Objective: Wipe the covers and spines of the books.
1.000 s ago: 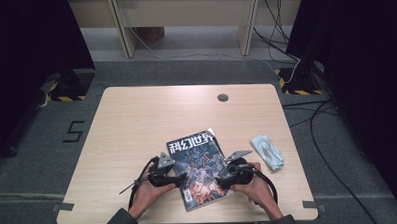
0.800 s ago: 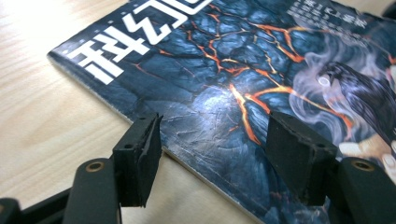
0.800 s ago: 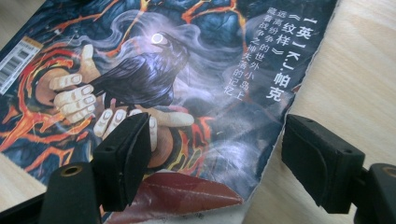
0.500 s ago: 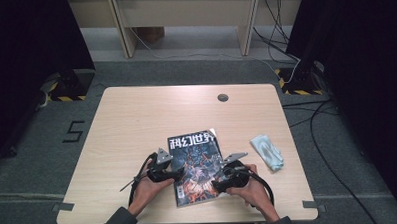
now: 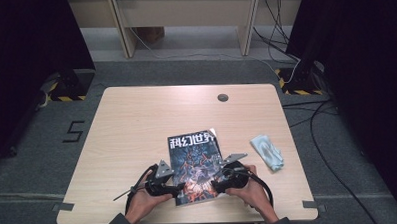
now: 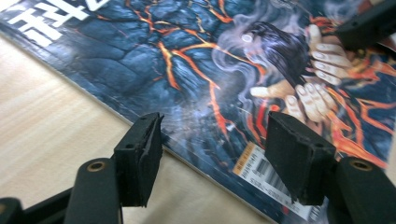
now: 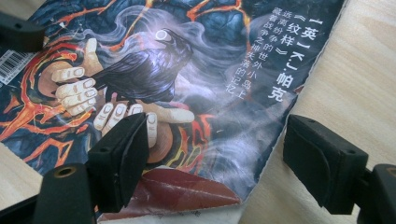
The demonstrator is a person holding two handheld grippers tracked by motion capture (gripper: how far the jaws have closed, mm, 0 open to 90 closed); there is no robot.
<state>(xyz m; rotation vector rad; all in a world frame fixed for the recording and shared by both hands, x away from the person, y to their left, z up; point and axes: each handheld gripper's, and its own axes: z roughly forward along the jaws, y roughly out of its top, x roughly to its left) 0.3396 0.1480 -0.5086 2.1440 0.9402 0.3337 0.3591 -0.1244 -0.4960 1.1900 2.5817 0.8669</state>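
On the near half of the wooden table [image 5: 117,125], towards the person's edge: magazine [image 5: 194,164] lying flat, cover up, white title characters at the far end, dark lava-and-crow artwork below, near end close to the table's front edge. Bit skewed, not square with the table.

Left gripper [image 5: 175,189] down at the magazine's near left corner, held in the left hand [image 5: 142,204]. Jaws apart, roughly two-thirds open, straddling the left edge of the cover: one pad over bare wood, the other over the barcode [image 6: 254,169] corner. Nothing pinched between them, pads not pressing anything, as far as the left gripper view goes.

Right gripper [image 5: 216,184] at the near right corner, in the right hand [image 5: 252,192]. Also gaping wide, one pad above the printed cover, the other out over the wood past the right edge. Grabbing nothing. Cover corner there curled up and a bit tattered, reddish underside showing.

Off to the right, well apart from the magazine: crumpled pale blue cloth [image 5: 267,152]. Small round grommet [image 5: 222,97] near the far edge.
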